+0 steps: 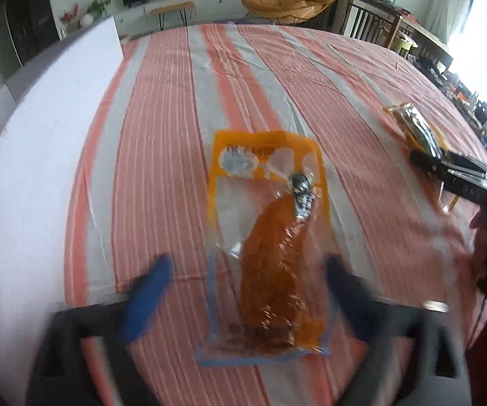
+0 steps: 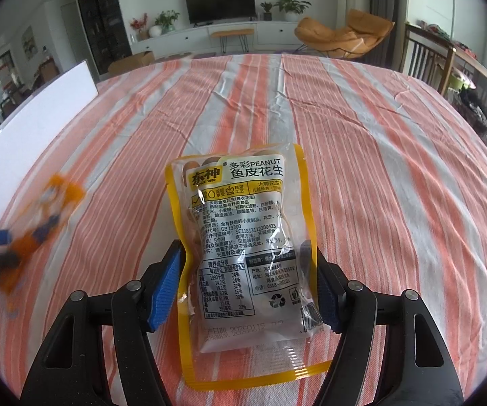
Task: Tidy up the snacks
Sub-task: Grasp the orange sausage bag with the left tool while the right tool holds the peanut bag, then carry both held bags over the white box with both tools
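From where I stood, a white board (image 2: 37,115) lay along the table's left edge, at about nine o'clock. Next to it, on the orange-and-grey striped cloth (image 1: 162,135), lay an orange-trimmed clear pouch (image 1: 270,247) with an orange-brown snack inside; its print was too blurred to read. The left gripper (image 1: 247,291) hung over the pouch's near end with its blue-padded jaws spread wide, the pouch between them but touched by neither pad. That view was smeared.

Further right, the right gripper (image 2: 243,270) had its jaws about half closed, the blue pads pressed against both sides of a yellow-edged peanut packet (image 2: 243,247). The packet showed its back, headed "PEANUT" beside "多彩" and "鱼皮花生", with the brand "东神", the code "GB 19300", a nutrition table and a recycling mark. Its far end pointed to twelve o'clock.

Beyond the table at twelve o'clock stood a dark television (image 2: 219,1) on a white cabinet with potted plants (image 2: 291,5); at one o'clock an orange lounge chair (image 2: 341,35); at two o'clock a dark wooden chair (image 2: 426,57).
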Tool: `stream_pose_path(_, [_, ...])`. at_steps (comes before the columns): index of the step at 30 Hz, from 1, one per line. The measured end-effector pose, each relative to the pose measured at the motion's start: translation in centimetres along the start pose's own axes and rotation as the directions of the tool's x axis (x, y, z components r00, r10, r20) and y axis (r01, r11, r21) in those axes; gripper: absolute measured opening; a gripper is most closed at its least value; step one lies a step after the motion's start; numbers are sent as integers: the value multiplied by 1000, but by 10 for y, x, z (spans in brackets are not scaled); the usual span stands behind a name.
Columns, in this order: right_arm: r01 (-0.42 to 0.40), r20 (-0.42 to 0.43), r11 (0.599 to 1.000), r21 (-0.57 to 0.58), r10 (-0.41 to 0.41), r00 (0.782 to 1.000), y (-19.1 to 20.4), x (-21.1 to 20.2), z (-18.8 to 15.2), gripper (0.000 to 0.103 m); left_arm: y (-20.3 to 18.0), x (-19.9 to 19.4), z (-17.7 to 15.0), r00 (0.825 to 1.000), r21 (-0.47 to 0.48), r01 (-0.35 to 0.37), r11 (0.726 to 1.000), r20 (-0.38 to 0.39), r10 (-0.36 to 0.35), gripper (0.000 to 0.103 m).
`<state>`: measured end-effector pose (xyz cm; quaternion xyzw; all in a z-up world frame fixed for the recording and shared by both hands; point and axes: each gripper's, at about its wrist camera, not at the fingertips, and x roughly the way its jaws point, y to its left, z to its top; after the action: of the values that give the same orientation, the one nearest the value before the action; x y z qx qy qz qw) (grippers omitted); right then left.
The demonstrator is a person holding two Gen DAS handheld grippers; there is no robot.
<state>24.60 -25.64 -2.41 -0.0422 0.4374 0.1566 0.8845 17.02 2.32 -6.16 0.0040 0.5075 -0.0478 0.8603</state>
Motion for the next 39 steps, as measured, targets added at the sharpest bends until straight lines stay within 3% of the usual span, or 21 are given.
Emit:
stream_pose_path(5, [42,-23,998,-38,-43,999,11,4,-1,84,-11,19,-3,1000,78,-15,997,-17,16,103])
stream_pose_path(9, [33,-34,998,-48,-35,999,12,5,-1,86,-13,19,-2,1000,78,0,997,2,0,103])
stream_pose_path(11, [16,-95,998,-64,-22,995,11,6,5,85,-14,20,0,1000,86,3,996,-3,-3,103])
stream_pose_path(13, [-33,-209,999,-17,28,977,3,8,22,84,-13,23,3,1000,90,5,996,-3,-4,103])
stream_pose_path(15, [-70,-222,996,54,80,972,-6,0,37,84,-18,26,10,1000,84,0,996,1,-1,103])
stream_pose_path(17, [-50,-243,995,81,68,968,-10,1,52,85,-22,28,10,1000,75,-1,997,5,1,101])
stream_pose_path(19, [-17,-299,999,44,29,954,-6,15,58,84,-26,21,9,999,93,7,996,31,-10,74])
stream_pose_path(21, [2,-401,1000,1,-2,916,2,38,51,87,-29,17,8,1000,102,10,995,22,-12,64])
stream_pose_path(22, [19,-375,998,-57,-39,926,10,36,48,81,-30,13,7,999,109,17,994,39,-21,56])
stream_pose_path(23, [22,-374,996,-91,-55,926,18,34,45,65,-30,7,7,997,108,24,994,65,-31,49])
stream_pose_path(24, [17,-370,997,-74,-43,928,19,29,44,58,-29,-1,8,996,93,21,995,86,-29,33])
stream_pose_path(26, [1,-370,1000,-23,-10,929,17,20,42,57,-20,-10,11,991,36,100,994,87,-103,33])
stream_pose_path(29, [-35,-323,999,30,43,946,19,-1,37,57,-9,-18,8,982,-27,152,988,118,-148,33])
stream_pose_path(33, [-164,-215,979,119,187,958,35,-41,45,57,20,-45,3,949,-156,283,946,189,-253,33])
stream_pose_path(36, [-253,-157,961,110,269,950,67,-66,67,57,51,-87,8,923,-207,324,923,281,-262,33])
stream_pose_path(39, [-370,-101,928,52,373,922,121,-92,96,57,96,-136,15,911,-230,291,929,364,-196,33])
